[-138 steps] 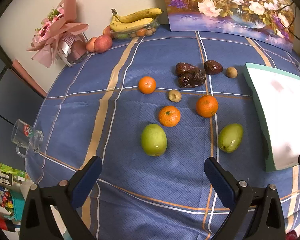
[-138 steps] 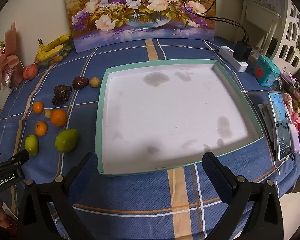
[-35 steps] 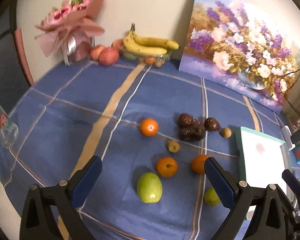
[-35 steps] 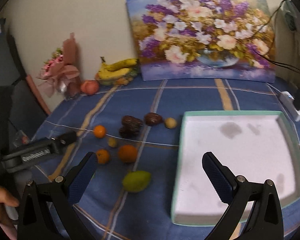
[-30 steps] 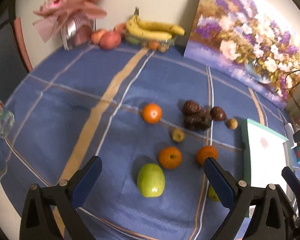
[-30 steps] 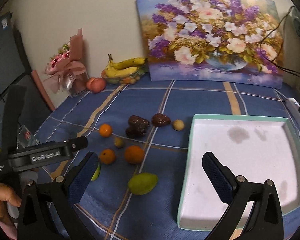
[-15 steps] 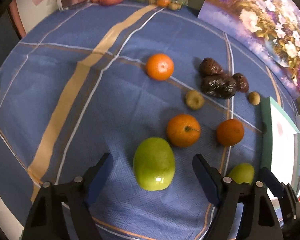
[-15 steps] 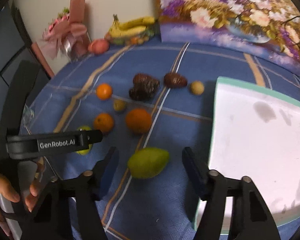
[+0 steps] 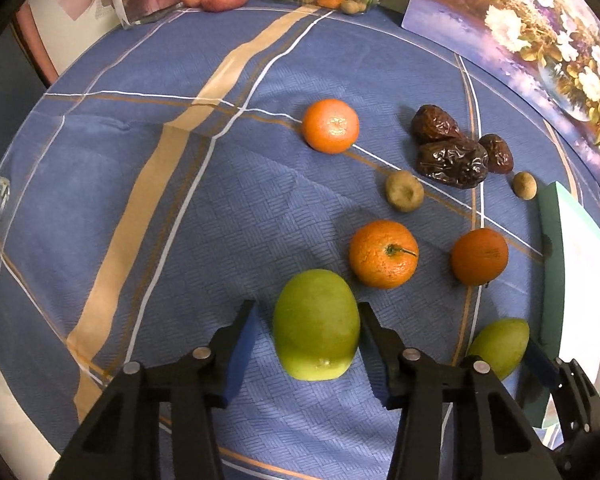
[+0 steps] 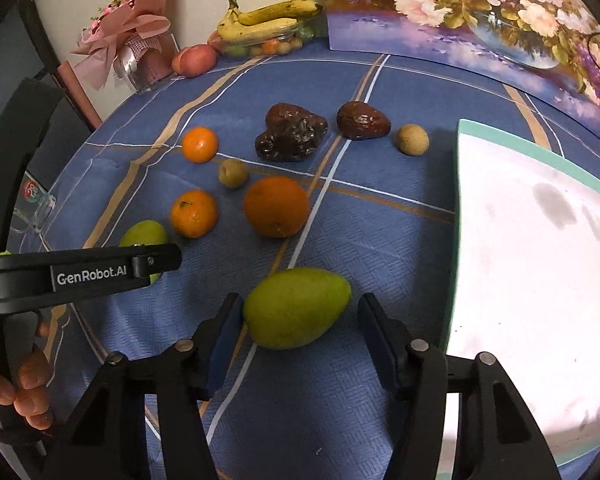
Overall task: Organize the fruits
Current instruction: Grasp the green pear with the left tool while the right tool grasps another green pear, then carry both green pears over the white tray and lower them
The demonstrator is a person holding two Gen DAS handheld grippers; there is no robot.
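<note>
Left wrist view: the left gripper [image 9: 306, 346] is set low over the blue checked surface [image 9: 228, 216], with a green mango [image 9: 316, 324] at lower centre of the frame between the two fingers. A narrow gap is seen on the left finger's side; the right finger lies at or very near the skin. The gripper is judged partly closed, not yet clamped.

Right wrist view: the right gripper [image 10: 300, 330] brackets a second green mango [image 10: 296, 307], lower centre. The left finger appears to touch the fruit's blunt end; a clear gap remains at the pointed end. No firm hold is taken.

Three oranges, the nearest [image 10: 276, 206] at centre frame, dark dates [image 10: 290, 132] and two small brown fruits lie above. The white tray [image 10: 458, 216] with a green rim occupies the right of the frame and holds no fruit.

Step in hand, as judged: grasping both mangoes. Next move: both grippers to be closed fully, fruits lifted and carried right into the tray. Risk: smooth rounded skin may slip under an off-centre squeeze.
</note>
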